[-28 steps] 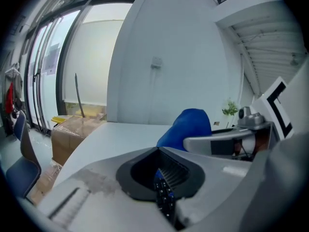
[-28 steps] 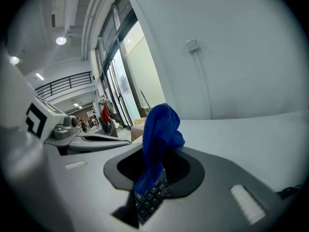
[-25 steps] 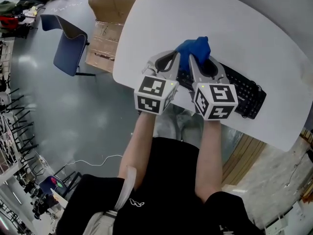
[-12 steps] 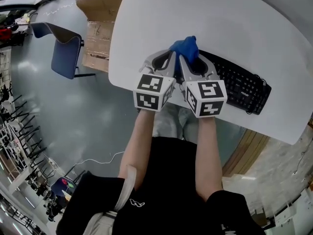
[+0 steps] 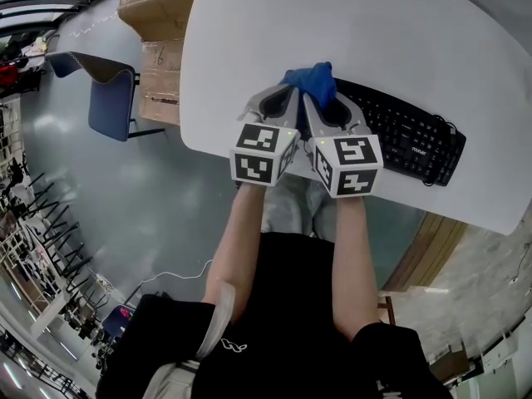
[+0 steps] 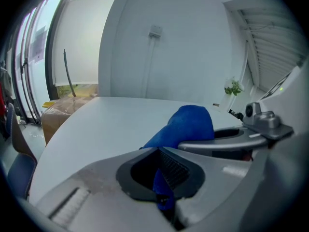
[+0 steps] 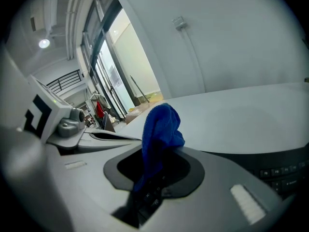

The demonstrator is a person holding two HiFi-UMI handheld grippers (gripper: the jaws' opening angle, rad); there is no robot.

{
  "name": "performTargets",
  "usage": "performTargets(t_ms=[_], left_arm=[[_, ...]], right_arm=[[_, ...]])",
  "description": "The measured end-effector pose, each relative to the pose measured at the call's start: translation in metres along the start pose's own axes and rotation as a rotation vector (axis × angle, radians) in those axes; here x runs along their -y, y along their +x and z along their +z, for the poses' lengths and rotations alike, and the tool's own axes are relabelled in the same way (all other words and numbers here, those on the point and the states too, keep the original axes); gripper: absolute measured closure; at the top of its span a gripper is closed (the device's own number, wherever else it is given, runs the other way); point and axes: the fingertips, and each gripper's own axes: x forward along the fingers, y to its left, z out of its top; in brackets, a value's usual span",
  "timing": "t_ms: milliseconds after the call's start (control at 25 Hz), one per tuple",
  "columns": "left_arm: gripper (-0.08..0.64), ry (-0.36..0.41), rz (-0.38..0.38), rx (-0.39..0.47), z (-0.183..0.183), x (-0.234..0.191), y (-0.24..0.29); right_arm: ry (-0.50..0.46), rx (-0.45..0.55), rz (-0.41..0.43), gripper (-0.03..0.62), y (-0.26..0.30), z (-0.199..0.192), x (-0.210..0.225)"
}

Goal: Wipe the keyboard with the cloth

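Note:
A blue cloth (image 5: 310, 81) is bunched up over the left end of a black keyboard (image 5: 407, 140) on the white table (image 5: 374, 32). My left gripper (image 5: 287, 98) and my right gripper (image 5: 324, 96) stand side by side over that end, and each is shut on a part of the cloth. In the left gripper view the cloth (image 6: 186, 124) rises from between the jaws, with the right gripper's body just to its right. The right gripper view shows the cloth (image 7: 159, 129) pinched in the jaws, with keyboard keys (image 7: 285, 173) at lower right.
Cardboard boxes (image 5: 158, 23) stand on the floor by the table's left side, with a blue chair (image 5: 108, 90) beyond them. The table's near edge runs just under the grippers. A white wall (image 6: 183, 42) is behind the table.
Both grippers and the cloth have slid left along the keyboard toward its left end, so more keys show on the right. Both stay shut on the cloth.

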Motion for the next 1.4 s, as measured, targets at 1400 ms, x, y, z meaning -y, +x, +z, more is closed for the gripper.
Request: performTargets(t_ms=[1400], left_arm=[[0.565, 0.037, -0.032, -0.014, -0.007, 0.049, 0.018]], right_arm=[[0.031, -0.007, -0.065, 0.502, -0.036, -0.018, 0.035]])
